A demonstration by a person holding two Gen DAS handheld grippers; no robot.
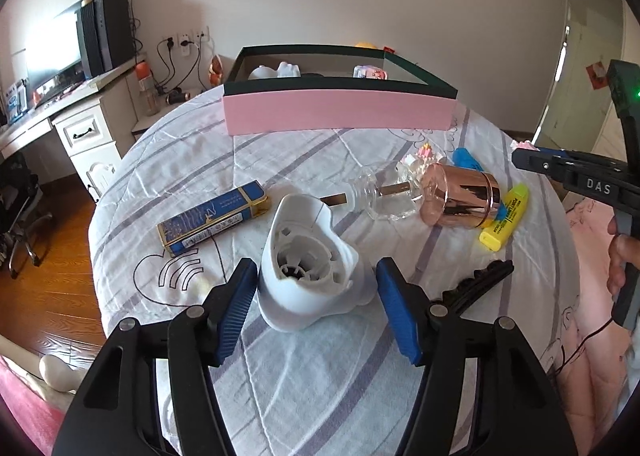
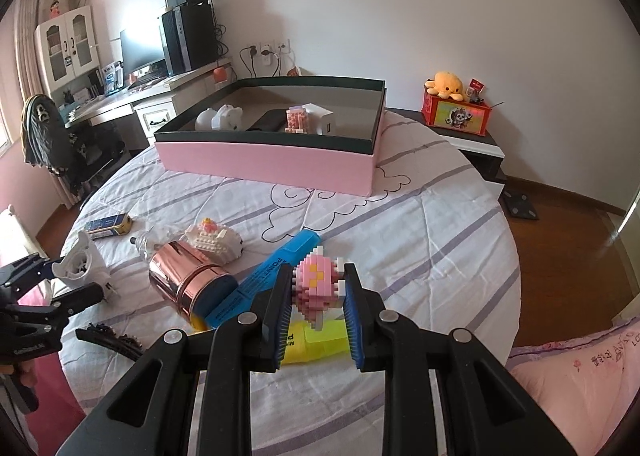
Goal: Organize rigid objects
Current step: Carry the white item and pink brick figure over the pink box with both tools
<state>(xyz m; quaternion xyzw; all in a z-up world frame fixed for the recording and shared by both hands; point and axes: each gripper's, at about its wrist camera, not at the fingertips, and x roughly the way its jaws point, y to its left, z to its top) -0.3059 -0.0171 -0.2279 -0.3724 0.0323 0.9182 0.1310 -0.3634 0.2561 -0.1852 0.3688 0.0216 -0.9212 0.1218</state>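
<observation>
My left gripper (image 1: 316,264) straddles a white plastic plug-in device (image 1: 308,268) lying on the round table (image 1: 320,376). A thin gap shows at each blue pad, so it is open. My right gripper (image 2: 318,270) is shut on a pink brick figure (image 2: 318,288), held just above a yellow highlighter (image 2: 316,340). The pink box with a dark rim (image 2: 264,164) stands at the table's far side and holds several small items. On the cloth lie a rose-gold jar (image 2: 188,280), a blue highlighter (image 2: 276,272), a white brick model (image 2: 216,240), a clear bottle (image 1: 384,196) and a blue pack (image 1: 212,218).
A black hair clip (image 1: 480,284) lies just right of the left gripper. A desk with a monitor and a computer tower (image 2: 188,40) stands beyond the table on the left. A low cabinet bears a red box (image 2: 456,114) at the back right. Wood floor surrounds the table.
</observation>
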